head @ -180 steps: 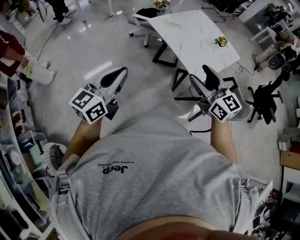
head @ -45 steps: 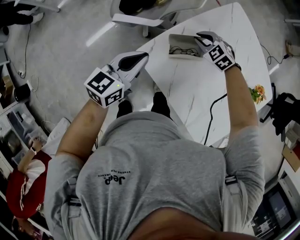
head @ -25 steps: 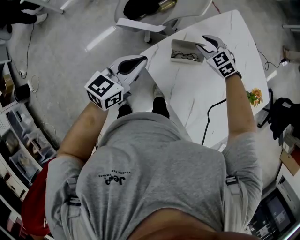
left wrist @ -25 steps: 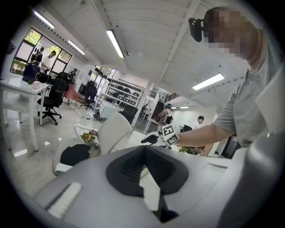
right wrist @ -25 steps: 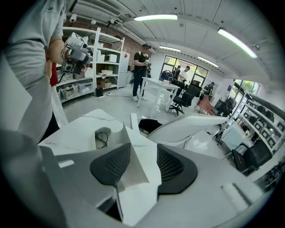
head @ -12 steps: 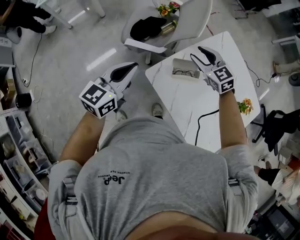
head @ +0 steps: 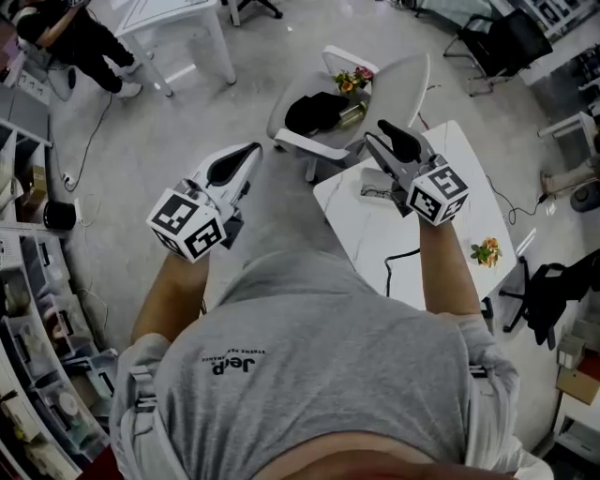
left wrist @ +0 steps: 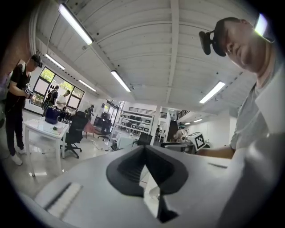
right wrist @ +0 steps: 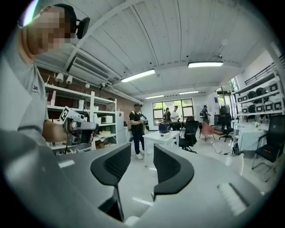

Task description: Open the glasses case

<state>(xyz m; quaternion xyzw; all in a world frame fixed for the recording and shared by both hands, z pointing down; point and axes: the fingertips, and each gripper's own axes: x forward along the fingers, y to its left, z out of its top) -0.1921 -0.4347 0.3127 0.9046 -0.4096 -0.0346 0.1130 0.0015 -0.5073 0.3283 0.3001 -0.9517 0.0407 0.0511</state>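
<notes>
The glasses case [head: 371, 192] lies open on the white marble-look table [head: 441, 246], small and far below, and my right gripper covers part of it. My right gripper [head: 386, 141] is held high and level over it, jaws apart and empty; the right gripper view shows the same gripper [right wrist: 141, 152] with only the room beyond its pads. My left gripper [head: 242, 161] is raised over the floor to the left of the table. In the left gripper view its [left wrist: 144, 149] pads meet with nothing between them. Neither gripper touches the case.
A white chair [head: 394, 89] with a black bundle and flowers stands behind the table. A small flower pot [head: 486, 251] and a black cable [head: 401, 255] are on the table. Another white table [head: 178, 23] and a person [head: 70, 37] are far left; shelves [head: 37, 319] line the left edge.
Both grippers have risen and now point level. The right gripper has lifted away from the open case, and the table looks smaller and lower in the head view.
</notes>
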